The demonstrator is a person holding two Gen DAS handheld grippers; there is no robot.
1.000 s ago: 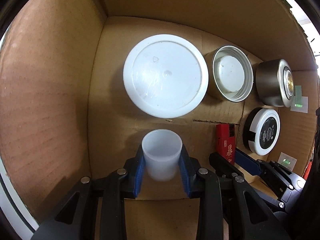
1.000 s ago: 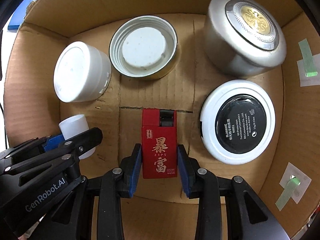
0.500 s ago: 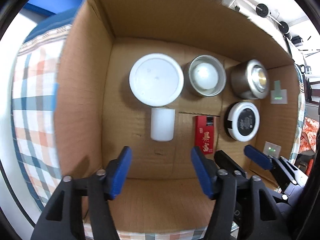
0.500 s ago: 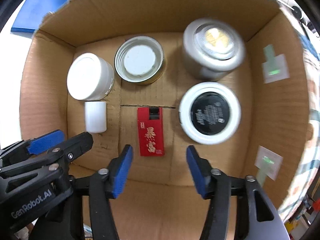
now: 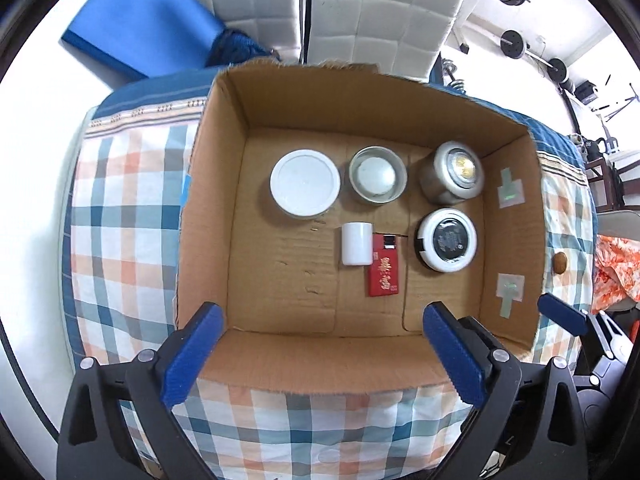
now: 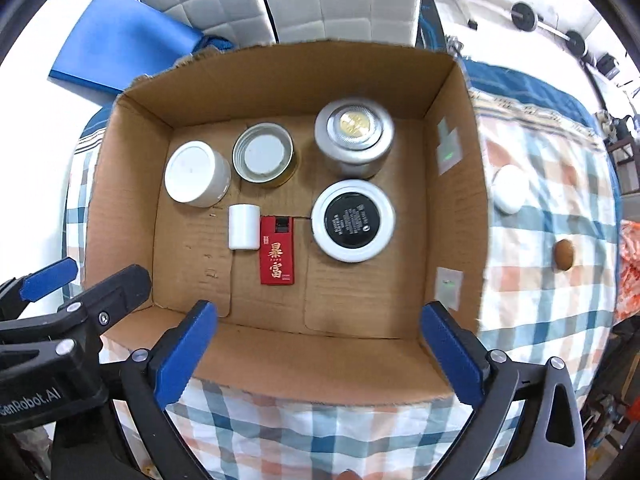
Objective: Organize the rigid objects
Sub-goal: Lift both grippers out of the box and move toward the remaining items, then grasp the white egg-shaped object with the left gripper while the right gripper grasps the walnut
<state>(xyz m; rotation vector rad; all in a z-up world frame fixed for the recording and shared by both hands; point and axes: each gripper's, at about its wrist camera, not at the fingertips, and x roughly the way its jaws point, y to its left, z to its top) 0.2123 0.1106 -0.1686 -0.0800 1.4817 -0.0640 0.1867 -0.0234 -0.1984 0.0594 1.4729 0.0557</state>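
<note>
An open cardboard box [image 5: 320,354] holds a small white cup [image 5: 355,244] on its side, touching a red box with gold characters [image 5: 384,270]. Around them sit a white lidded jar [image 5: 305,188], an open metal tin [image 5: 377,179], a silver tin [image 5: 454,172] and a black-and-white round tin [image 5: 448,239]. My left gripper [image 5: 322,320] hangs high above the box's near wall, jaws opening, nothing between them. My right gripper [image 6: 318,312] hovers likewise above the box [image 6: 312,356], jaws opening and empty, with the cup [image 6: 243,227] and red box [image 6: 277,250] far below.
The box rests on a checked cloth [image 6: 540,300]. To its right on the cloth lie a white round object [image 6: 510,189] and a small brown one [image 6: 563,254]. A blue mat [image 5: 136,28] and white padded panels [image 5: 360,12] stand behind.
Both grippers let go, the left of the white cup and the right of the red box, opened wide, and rose out of the box. The cup now lies on its side against the red box.
</note>
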